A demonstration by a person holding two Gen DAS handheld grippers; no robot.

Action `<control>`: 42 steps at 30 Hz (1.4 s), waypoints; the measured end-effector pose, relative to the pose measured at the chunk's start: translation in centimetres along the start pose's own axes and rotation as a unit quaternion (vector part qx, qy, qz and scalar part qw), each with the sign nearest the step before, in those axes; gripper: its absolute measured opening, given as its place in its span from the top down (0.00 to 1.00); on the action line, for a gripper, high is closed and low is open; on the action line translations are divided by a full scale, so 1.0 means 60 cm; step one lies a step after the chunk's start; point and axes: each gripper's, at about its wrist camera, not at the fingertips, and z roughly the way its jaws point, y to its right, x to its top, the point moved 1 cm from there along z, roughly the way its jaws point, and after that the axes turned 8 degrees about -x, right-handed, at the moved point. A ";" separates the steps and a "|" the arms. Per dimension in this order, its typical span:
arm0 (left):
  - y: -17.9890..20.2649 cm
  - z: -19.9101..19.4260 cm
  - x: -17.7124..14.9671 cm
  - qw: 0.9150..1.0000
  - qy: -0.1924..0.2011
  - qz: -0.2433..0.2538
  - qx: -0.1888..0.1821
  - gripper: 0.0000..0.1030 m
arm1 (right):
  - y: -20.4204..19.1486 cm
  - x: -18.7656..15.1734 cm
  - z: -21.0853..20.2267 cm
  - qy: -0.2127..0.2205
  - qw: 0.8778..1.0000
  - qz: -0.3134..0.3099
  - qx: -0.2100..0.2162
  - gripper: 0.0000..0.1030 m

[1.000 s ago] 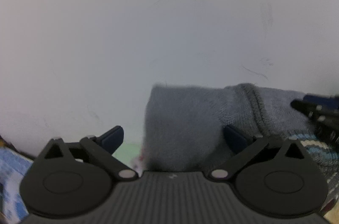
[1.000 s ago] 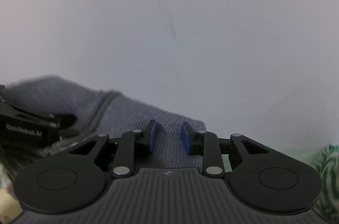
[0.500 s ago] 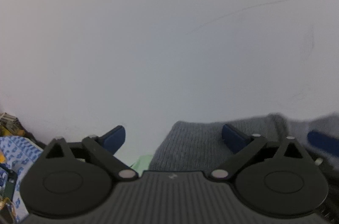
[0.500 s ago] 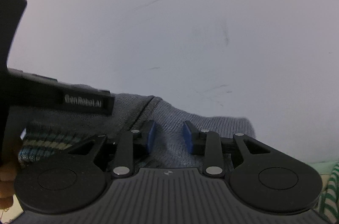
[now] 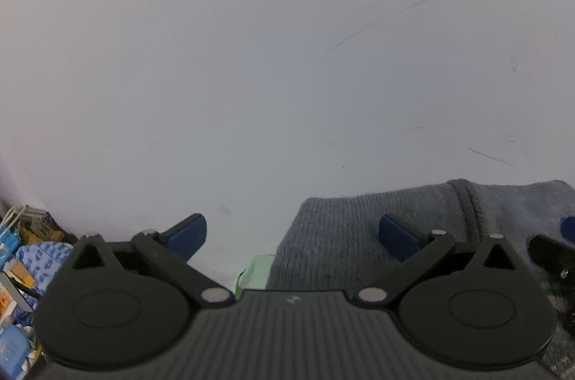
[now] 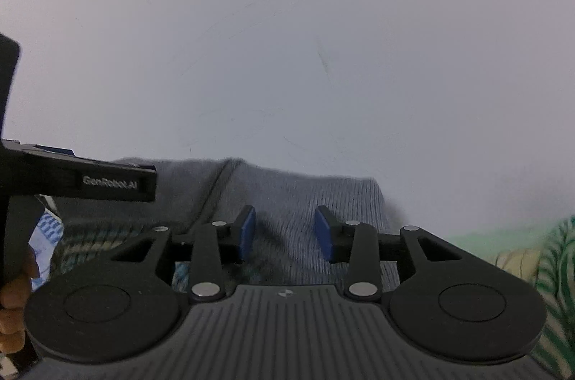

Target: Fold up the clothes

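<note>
- Lying at the far left edge of the left wrist view, blue patterned cloth (image 5: 39, 258) sits among blurred clutter; whether a container holds it cannot be told.
- The left gripper (image 5: 293, 234) has its jaws wide apart, gripping nothing, its right pad (image 5: 397, 236) over the grey sweater (image 5: 334, 236).
- The sweater lies on the white table (image 5: 251, 74), its ribbed edge facing away from the camera.
- The right gripper (image 6: 284, 232) hovers over the knit, pads (image 6: 248, 231) somewhat apart, with cloth between but unpinched.
- A green striped garment (image 6: 553, 258) lies at the right.
</note>
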 end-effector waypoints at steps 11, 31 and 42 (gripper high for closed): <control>-0.037 0.038 -0.019 0.999 -0.021 -0.041 -0.021 0.01 | -0.012 0.002 -0.011 -0.017 1.000 0.008 0.003 0.44; -0.005 -0.045 -0.149 0.998 -0.060 -0.017 -0.029 0.01 | -0.011 -0.159 -0.289 -0.079 0.996 0.036 -0.037 0.24; 0.024 -0.165 -0.213 0.996 -0.075 -0.043 -0.036 0.01 | 0.001 -0.228 -0.412 -0.059 0.994 0.044 -0.081 0.14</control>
